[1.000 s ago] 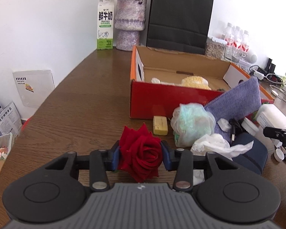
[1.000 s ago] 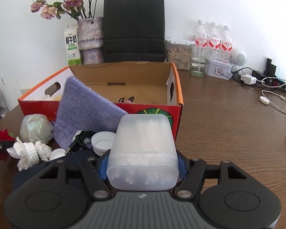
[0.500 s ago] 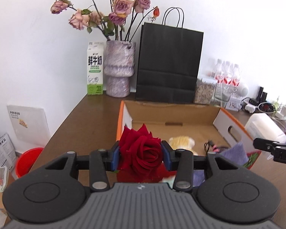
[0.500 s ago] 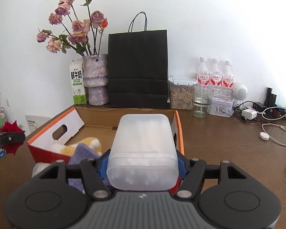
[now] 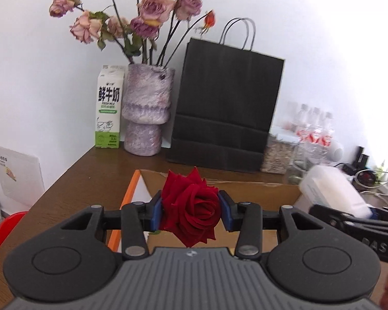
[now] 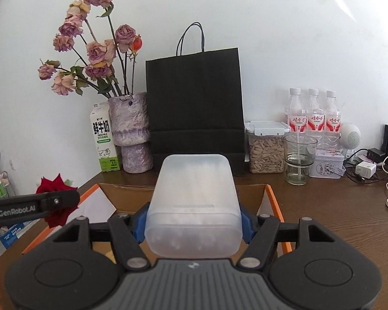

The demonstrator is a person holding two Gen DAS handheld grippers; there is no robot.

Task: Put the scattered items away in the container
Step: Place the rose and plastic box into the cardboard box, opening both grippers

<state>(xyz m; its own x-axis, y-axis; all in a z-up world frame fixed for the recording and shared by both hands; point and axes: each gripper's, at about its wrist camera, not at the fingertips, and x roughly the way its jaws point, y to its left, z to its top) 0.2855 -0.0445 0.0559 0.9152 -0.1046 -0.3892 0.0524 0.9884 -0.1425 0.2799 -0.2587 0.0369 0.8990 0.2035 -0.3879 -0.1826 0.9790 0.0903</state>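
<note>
My left gripper (image 5: 191,213) is shut on a red rose (image 5: 191,211), its blue pads pressing the bloom from both sides, above the left part of the open cardboard box (image 5: 245,184) with orange edges. My right gripper (image 6: 192,223) is shut on a translucent white plastic box (image 6: 194,204) of cotton swabs, held over the same cardboard box (image 6: 270,193). In the right wrist view the rose (image 6: 55,196) and the left gripper show at the left. The left wrist view catches the plastic box (image 5: 333,193) at the right. The cardboard box's floor is mostly hidden.
Behind the cardboard box stand a milk carton (image 6: 104,139), a vase of dried roses (image 6: 130,131), a black paper bag (image 6: 194,100), a jar of seeds (image 6: 266,149), a glass (image 6: 300,159) and three water bottles (image 6: 314,113). Chargers and cables (image 6: 370,165) lie far right.
Both grippers have risen and moved forward from the clutter in front of the cardboard box to above it, each carrying its item. The scattered things have dropped out of view.
</note>
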